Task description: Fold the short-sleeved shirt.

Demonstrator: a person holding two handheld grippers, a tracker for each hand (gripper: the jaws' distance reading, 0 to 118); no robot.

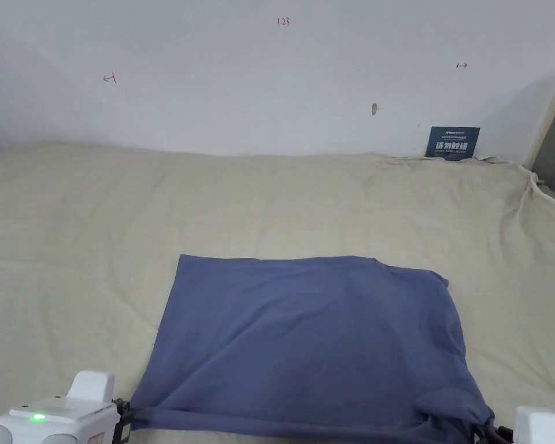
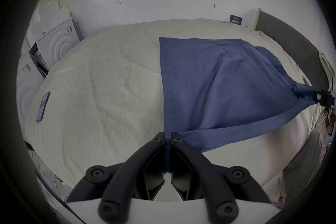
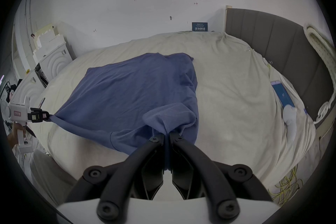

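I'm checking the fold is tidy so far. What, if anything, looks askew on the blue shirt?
The shirt is uneven: its right side bunches into a lump by the right hand-held gripper, while the left side lies flat and straight up from the left hand-held gripper. Both grip the near edge.

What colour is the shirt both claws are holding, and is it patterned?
The shirt is plain slate blue with no pattern, lying on a cream bedsheet; the head view shows it best.

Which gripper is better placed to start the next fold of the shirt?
Neither alone, probably. The left gripper and right gripper each pinch a near corner of the shirt, so both should carry the edge together.
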